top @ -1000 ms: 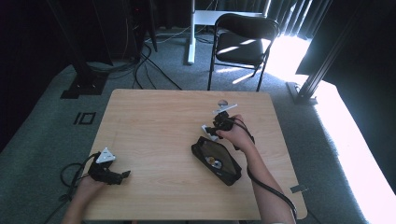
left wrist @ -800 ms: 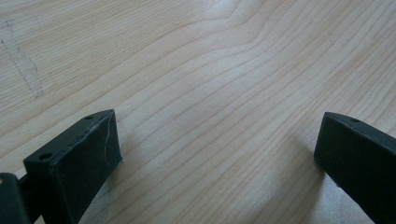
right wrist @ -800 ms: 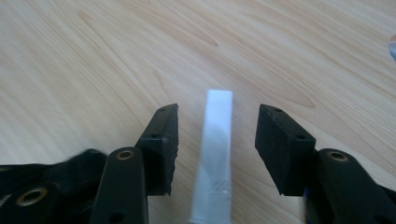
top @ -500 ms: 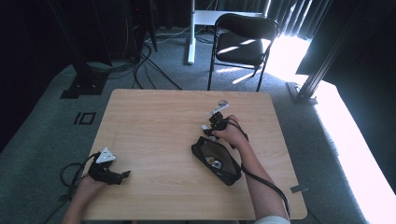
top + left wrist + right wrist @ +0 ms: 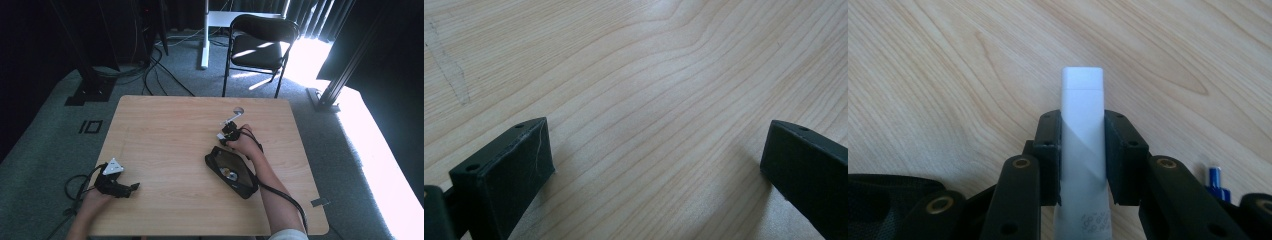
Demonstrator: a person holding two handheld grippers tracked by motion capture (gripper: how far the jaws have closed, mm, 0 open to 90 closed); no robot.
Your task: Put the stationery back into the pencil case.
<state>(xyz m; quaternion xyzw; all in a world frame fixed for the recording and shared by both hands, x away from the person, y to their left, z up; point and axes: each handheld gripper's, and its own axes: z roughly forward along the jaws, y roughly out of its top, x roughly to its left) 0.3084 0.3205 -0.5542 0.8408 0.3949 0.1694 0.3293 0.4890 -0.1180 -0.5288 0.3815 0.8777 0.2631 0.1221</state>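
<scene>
From my high view, hard daylight pours in at the upper right, blowing out the floor beside the chair to pure white, while the left and far background sink into near black. The tabletop is evenly lit and a little soft. In my left gripper view, a pale sheen lies across the wood grain, and the near fingers blur. My right gripper view is bright, with a diagonal shadow crossing the white tube.

Lab or studio: black curtains, floor cables, metal stands, folding chair.
</scene>
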